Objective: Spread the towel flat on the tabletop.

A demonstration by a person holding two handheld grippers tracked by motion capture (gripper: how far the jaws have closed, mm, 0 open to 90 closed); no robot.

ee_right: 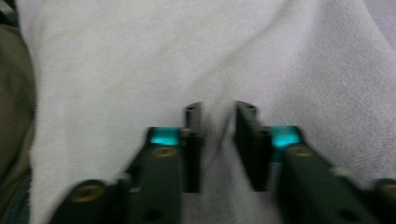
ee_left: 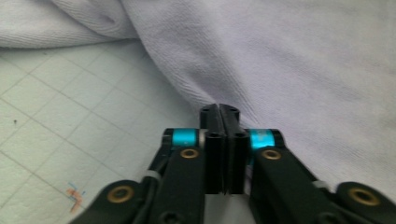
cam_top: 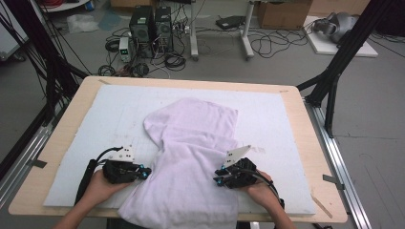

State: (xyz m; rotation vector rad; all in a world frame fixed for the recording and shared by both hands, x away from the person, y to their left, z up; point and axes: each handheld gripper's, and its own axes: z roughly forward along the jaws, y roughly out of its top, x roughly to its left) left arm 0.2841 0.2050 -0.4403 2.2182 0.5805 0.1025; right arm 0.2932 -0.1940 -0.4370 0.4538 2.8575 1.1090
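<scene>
A pale lilac towel (cam_top: 191,157) lies rumpled down the middle of a white foam mat (cam_top: 81,138) on a wooden table (cam_top: 313,143), its near end spilling over the table's near edge between the person's forearms. The far end of the towel is folded back into a rounded hump, stopping well short of the mat's far edge.

At the towel's left edge, the left gripper (cam_top: 145,172) sits in the left hand (cam_top: 98,186) low over the mat. In the left gripper view its jaws stand pressed flat together, tips right at the hem of the cloth (ee_left: 289,70); no fabric shows between them (the gridded mat (ee_left: 60,116) lies bare to that side).

At the towel's right edge, the right gripper (cam_top: 217,181) is held by the right hand (cam_top: 260,191) with its tips on the cloth. The right gripper view, blurred, shows a narrow gap between the jaws with a ridge of towel (ee_right: 140,70) bunched up in it; whether the pads press on the fabric cannot be told.

Wide strips of bare mat run along both sides of the towel, and a broad band lies open at the far side. Beyond the table, computer towers (cam_top: 152,26) and loose cables (cam_top: 267,45) crowd the floor.
</scene>
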